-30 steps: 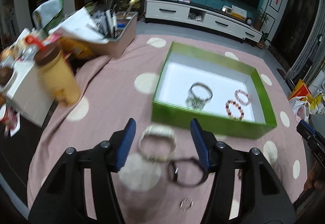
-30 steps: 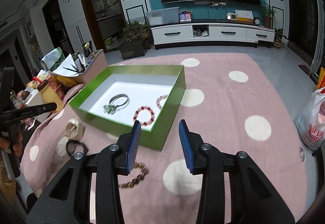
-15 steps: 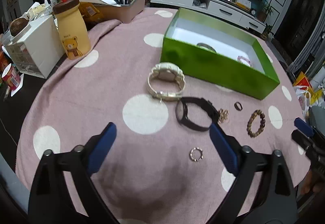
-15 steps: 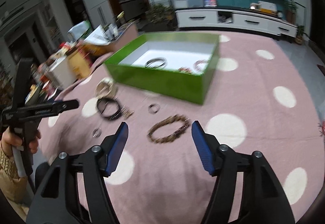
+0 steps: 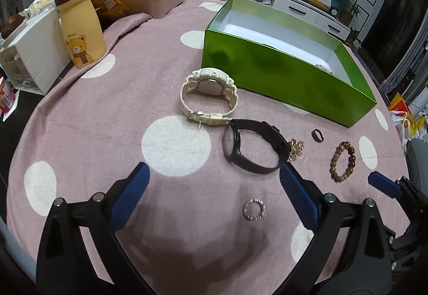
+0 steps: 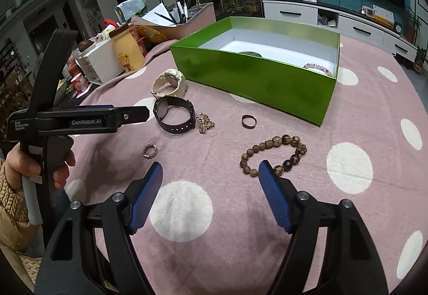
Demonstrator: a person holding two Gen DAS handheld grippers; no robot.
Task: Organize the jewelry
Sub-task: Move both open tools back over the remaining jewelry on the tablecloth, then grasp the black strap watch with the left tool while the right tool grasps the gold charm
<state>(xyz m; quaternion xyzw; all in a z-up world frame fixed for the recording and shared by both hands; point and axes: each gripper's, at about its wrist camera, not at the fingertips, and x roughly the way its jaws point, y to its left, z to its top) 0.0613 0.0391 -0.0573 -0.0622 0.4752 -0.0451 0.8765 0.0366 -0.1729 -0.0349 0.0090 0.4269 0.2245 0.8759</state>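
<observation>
Hidden: most of the green box (image 5: 281,72) interior is being screened by its near wall; only a pink bead bracelet (image 6: 318,68) is showing over the rim at centre right.
Cut off: the right gripper (image 5: 385,185) is being clipped at the lower right edge of the left view.
Loose jewelry: a cream watch (image 5: 208,97), black watch (image 5: 251,145), gold chain (image 5: 295,149), dark ring (image 5: 317,135), wooden bead bracelet (image 6: 272,158) and sparkly ring (image 5: 253,210) are being shown mid-frame on the pink dotted table (image 5: 107,113).
Left gripper (image 5: 214,193): jaws are being held wide, nothing between.
Right gripper: jaws are opening, one blue pad just beside the wooden beads.
</observation>
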